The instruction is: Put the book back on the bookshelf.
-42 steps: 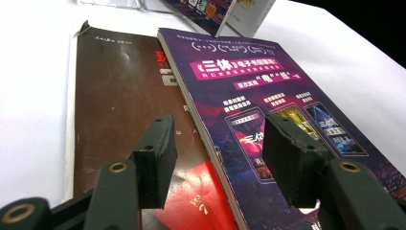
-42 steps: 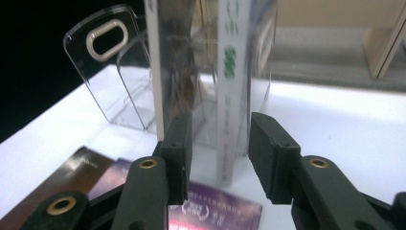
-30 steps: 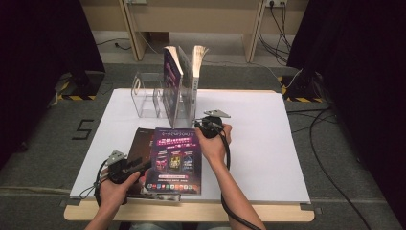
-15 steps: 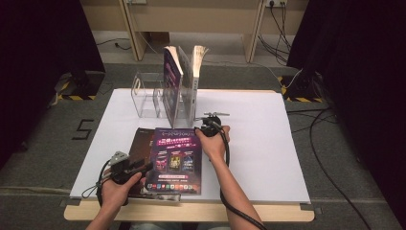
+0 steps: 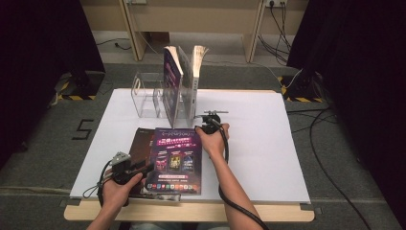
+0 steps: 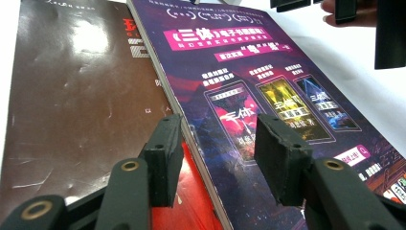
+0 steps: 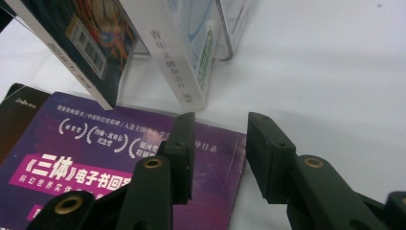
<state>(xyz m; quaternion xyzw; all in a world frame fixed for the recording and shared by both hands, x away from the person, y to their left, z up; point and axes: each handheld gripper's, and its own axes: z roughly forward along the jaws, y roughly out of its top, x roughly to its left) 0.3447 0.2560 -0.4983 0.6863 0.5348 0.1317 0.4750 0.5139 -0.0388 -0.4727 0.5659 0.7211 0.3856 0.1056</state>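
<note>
Left gripper (image 6: 218, 155): jaws parted and holding nothing, poised low over the near left edge of the purple book (image 6: 249, 96), one jaw on either side of that edge.
Right gripper (image 7: 218, 153): jaws likewise apart and empty, at the far right corner of the same cover, just short of the standing books.
Purple book: lies flat on the white table sheet (image 5: 268, 143) toward the person's side, resting partly on a dark brown book (image 6: 72, 96) whose left part sticks out beside it.
Handling: I judge it a glossy softcover — light, thin, somewhat bendy, and slick on its face. Pressing down on the cover would slip; the better hold looks like an edge or corner, pinched through the thickness, ideally where it overhangs the book beneath. Held by one corner alone, it would likely droop.
Clear rack (image 5: 148, 96): stands at the far side of the sheet; the upright books lean at its right end, its left slots bare.
Count: two books lying flat; about three upright in the rack — the exact number is hard to tell; two grippers; one rack.
</note>
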